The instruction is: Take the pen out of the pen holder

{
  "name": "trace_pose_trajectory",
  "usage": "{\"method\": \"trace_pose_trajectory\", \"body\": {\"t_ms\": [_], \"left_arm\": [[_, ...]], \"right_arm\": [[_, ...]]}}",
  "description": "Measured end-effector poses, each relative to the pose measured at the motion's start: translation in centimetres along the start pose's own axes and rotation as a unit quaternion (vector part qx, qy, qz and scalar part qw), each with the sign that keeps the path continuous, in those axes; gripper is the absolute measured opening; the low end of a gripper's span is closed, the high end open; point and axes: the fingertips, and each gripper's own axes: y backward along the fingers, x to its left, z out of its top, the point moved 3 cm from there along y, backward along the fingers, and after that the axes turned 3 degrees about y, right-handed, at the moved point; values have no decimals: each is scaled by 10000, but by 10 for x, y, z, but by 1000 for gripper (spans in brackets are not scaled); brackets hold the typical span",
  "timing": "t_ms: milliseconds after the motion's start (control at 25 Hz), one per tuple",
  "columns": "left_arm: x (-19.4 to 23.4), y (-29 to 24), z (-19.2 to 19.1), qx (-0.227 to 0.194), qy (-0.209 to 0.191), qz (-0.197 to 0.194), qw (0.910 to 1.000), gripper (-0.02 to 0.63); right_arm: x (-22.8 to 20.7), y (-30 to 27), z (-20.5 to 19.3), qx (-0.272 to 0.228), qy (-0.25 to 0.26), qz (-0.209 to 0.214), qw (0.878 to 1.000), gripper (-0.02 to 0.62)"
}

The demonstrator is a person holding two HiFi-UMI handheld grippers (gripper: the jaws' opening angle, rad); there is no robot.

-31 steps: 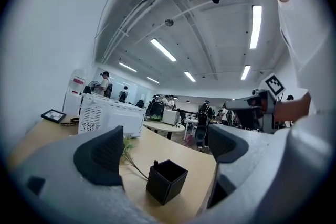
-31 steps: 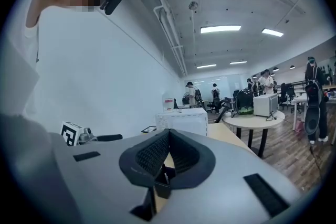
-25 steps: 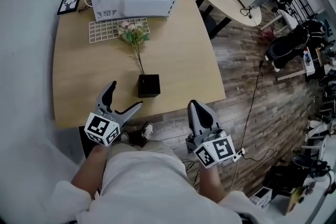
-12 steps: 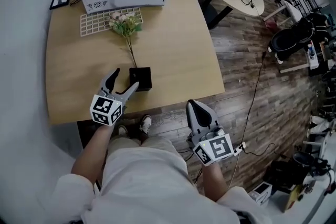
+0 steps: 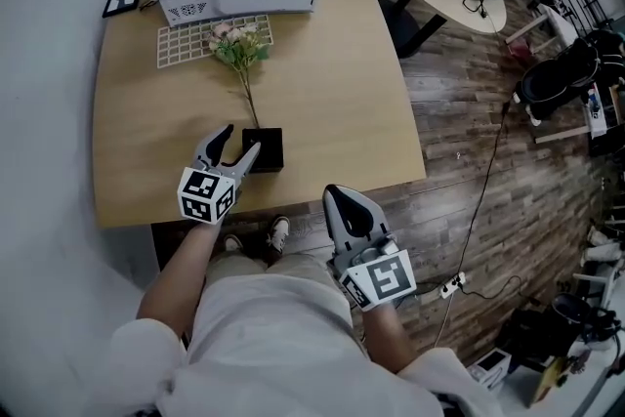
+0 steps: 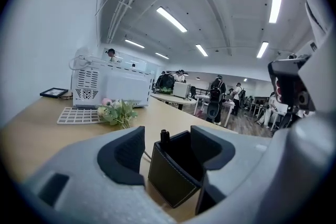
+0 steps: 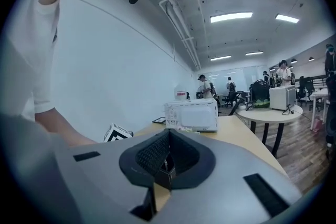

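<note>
Pen holder (image 5: 270, 151), one (one pen (image 6: 164, 137) inside); flower sprig (image 5: 237, 44), one.

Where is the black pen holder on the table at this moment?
In the head view the pen holder stands near the front edge of the table, between the closing jaws of the left gripper, which do not press on it yet.
</note>
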Motion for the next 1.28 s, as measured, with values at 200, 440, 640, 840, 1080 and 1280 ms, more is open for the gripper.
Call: {"method": "trace_pose_trajectory", "body": {"t_ms": [200, 440, 640, 840, 1080, 1280], "left_arm": [[6, -11, -5, 283, 14, 102, 9995, 202], [4, -16, -7, 336, -59, 123, 9993, 184], [6, -17, -11, 384, -63, 163, 9991, 163], [5, -17, -8, 395, -104, 227, 9989, 114], [6, -18, -7, 451, -182, 189, 9986, 112], [4, -19, -6, 489, -350, 235, 9979, 106]], "right_arm": [[-13, 2, -6, 47, -135, -13, 9999, 2], [-22, -2, -11, 15, -331, -1, 9994, 2], [-27, -6, -15, 3, -382, -1, 9993, 2], [-30, -9, -14, 13, -402, 61, 9992, 2], [-32, -18, -10, 5, -310, 172, 9994, 2], [-34, -23, -10, 25, -271, 256, 9993, 2]]}}
